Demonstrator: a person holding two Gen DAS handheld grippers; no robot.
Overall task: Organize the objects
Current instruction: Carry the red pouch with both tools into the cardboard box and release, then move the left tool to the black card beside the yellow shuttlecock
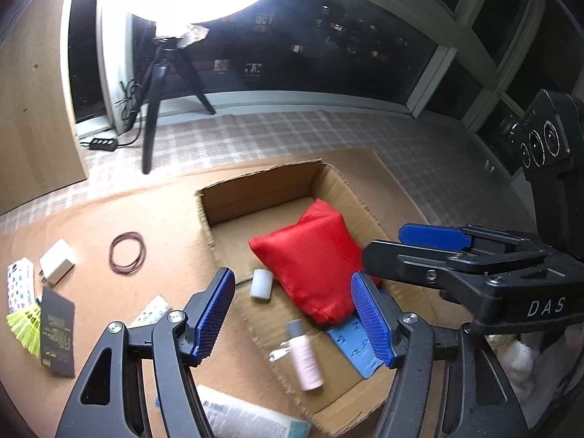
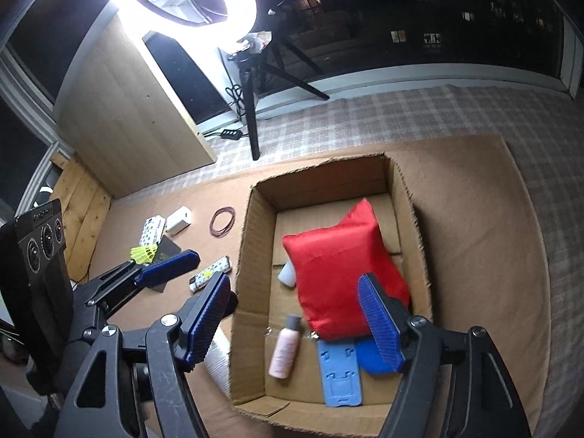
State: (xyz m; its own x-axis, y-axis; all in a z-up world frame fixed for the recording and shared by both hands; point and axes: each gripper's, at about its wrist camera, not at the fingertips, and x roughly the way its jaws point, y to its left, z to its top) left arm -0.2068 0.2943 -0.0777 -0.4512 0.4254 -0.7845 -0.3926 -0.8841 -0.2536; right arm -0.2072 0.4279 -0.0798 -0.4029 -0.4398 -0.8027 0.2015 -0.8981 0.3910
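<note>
An open cardboard box [image 2: 252, 255] lies on the brown mat. Inside it are a red pouch [image 2: 343, 266], a pink bottle [image 2: 286, 348], a light blue flat holder [image 2: 339, 376] and a small white cylinder [image 2: 286, 273]. My right gripper [image 2: 294, 317] hangs open above the box's near end, nothing between its pads. My left gripper [image 1: 294, 314] is open too, over the box's near left wall [image 1: 255, 328], with the bottle [image 1: 304, 357] and pouch [image 1: 314, 259] below it. The right gripper's blue pad [image 1: 434, 236] shows just to its right.
Left of the box on the mat lie rubber bands [image 2: 222, 222], a white charger [image 2: 179, 219], a patterned case [image 2: 153, 230], a yellow shuttlecock [image 2: 144, 253], a black card [image 1: 56, 332] and a white tube [image 2: 219, 361]. A ring-light tripod [image 2: 252, 124] stands behind.
</note>
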